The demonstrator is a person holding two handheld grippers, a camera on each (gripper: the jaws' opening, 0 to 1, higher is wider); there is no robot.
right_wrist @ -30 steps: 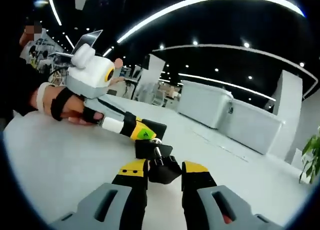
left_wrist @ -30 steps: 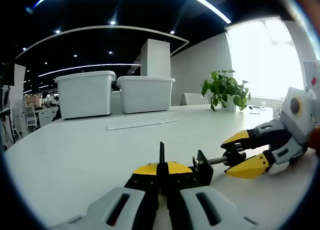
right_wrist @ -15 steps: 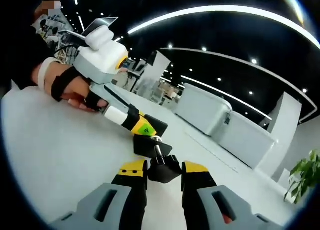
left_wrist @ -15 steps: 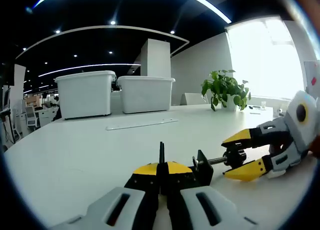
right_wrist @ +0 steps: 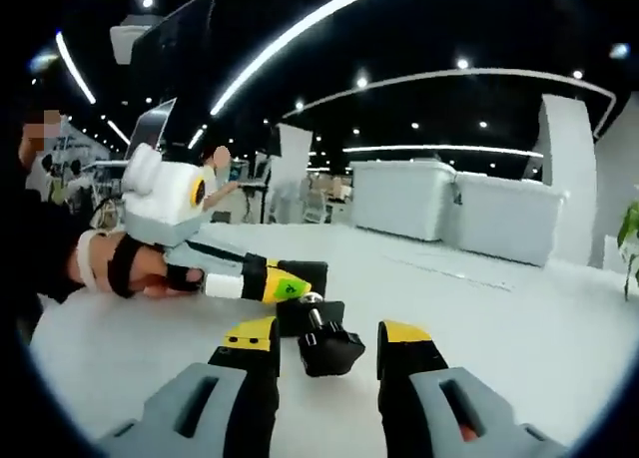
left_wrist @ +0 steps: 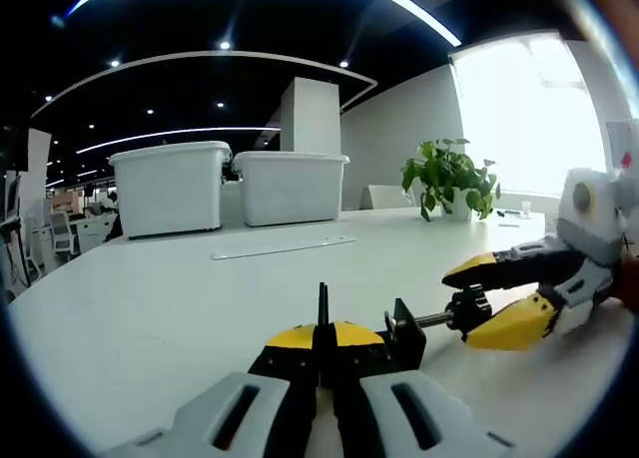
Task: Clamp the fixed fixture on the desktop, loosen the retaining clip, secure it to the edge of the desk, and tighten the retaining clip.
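A black clamp fixture point(left_wrist: 404, 330) lies on the white desk point(left_wrist: 150, 308). Its thin plate point(left_wrist: 322, 308) stands between the yellow tips of my left gripper point(left_wrist: 319, 340), which is shut on it. A screw rod runs right to a black knob point(left_wrist: 469, 306). My right gripper point(left_wrist: 459, 308) reaches in from the right with its jaws spread on either side of that knob. In the right gripper view the knob point(right_wrist: 329, 350) sits between the parted tips of my right gripper point(right_wrist: 327, 336) with small gaps on both sides. Beyond it, a hand holds my left gripper point(right_wrist: 300, 278) on the fixture.
Two white lidded bins point(left_wrist: 170, 189) point(left_wrist: 290, 186) stand at the back of the desk, with a flat metal strip point(left_wrist: 285, 246) lying in front of them. A potted plant point(left_wrist: 449, 177) stands at the back right near a bright window.
My right gripper has rolled and its jaws have parted from the knob they were pinching. The left gripper and the fixture have stayed still.
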